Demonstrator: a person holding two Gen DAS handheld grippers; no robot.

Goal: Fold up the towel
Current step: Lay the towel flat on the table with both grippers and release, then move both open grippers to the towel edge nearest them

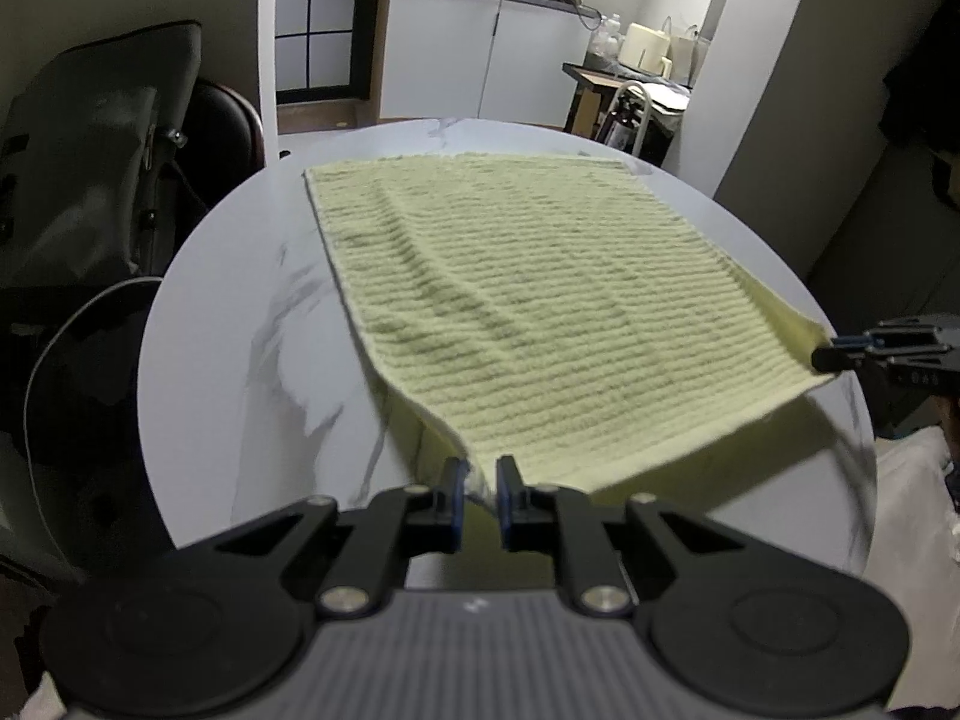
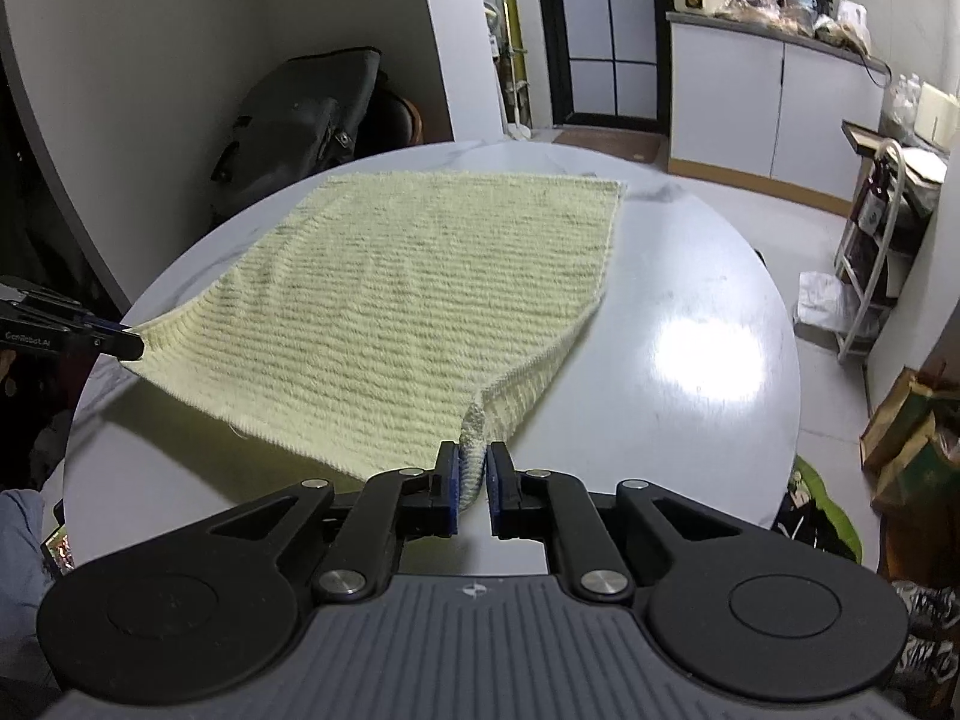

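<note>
A pale yellow-green ribbed towel (image 1: 528,300) lies on a round white marble table (image 1: 240,324); its far half rests flat and its near edge is lifted off the surface. My left gripper (image 1: 480,471) is shut on the towel's near left corner. My right gripper (image 2: 474,456) is shut on the near right corner of the towel (image 2: 420,300). The right gripper shows at the right edge of the left wrist view (image 1: 840,354), the left gripper at the left edge of the right wrist view (image 2: 129,342). The near edge hangs taut between them.
A dark bag on a chair (image 1: 108,150) stands left of the table (image 2: 690,348). White kitchen cabinets (image 2: 774,90) with clutter on top stand behind. A metal rack (image 2: 870,252) and paper bags (image 2: 912,420) stand on the floor at the right.
</note>
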